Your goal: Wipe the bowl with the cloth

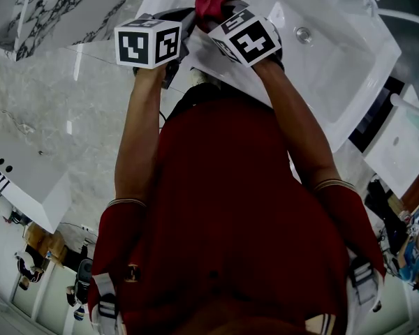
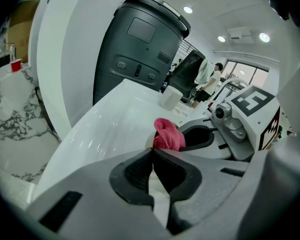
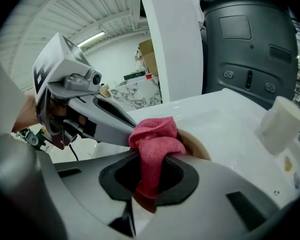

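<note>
A pink cloth (image 1: 209,4) is bunched between the two grippers over the white sink counter. My right gripper (image 3: 150,159) is shut on the cloth (image 3: 155,139), which presses into a cream bowl (image 3: 200,149) of which only the rim shows. My left gripper (image 2: 152,154) is shut on a pale edge that looks like the bowl's rim (image 2: 157,194); the cloth (image 2: 167,134) sits just beyond its tips. In the head view the left gripper (image 1: 185,28) and right gripper (image 1: 220,14) meet tip to tip, and they hide the bowl.
A white sink basin (image 1: 335,61) with a drain (image 1: 304,33) lies to the right. A dark grey bin (image 2: 140,54) stands behind the counter, and a white cup (image 3: 280,121) sits on it. A marble surface (image 1: 49,5) is at the left.
</note>
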{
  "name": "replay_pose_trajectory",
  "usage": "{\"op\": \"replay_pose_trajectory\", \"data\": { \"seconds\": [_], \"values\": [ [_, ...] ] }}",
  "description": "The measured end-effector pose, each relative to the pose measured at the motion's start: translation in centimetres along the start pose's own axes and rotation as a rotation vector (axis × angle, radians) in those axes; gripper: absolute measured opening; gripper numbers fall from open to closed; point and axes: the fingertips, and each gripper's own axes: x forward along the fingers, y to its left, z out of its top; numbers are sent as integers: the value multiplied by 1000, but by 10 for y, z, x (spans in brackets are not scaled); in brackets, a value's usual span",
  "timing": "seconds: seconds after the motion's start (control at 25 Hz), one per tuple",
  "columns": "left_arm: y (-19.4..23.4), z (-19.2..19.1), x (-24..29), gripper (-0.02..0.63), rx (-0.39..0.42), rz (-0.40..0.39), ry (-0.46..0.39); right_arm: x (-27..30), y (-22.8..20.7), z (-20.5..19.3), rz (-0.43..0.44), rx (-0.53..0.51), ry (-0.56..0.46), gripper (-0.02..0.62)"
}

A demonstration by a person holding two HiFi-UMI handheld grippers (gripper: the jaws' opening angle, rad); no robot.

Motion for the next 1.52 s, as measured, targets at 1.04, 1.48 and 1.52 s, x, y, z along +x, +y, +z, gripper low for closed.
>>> {"op": "replay_pose_trajectory", "data": {
  "seconds": [1.04, 1.48, 1.52],
  "values": [
    [-1, -3, 0, 12, -24, -14, -5, -13, -21, -20, -79, -1, 57, 51],
    [-1, -2, -2, 12, -21, -11, -15, -11, -8, -25, -39, 13, 83, 51],
    [-1, -2, -2, 12, -23, -11, -13, -10, -8, -25, -35, 15, 83, 51]
  ]
}}
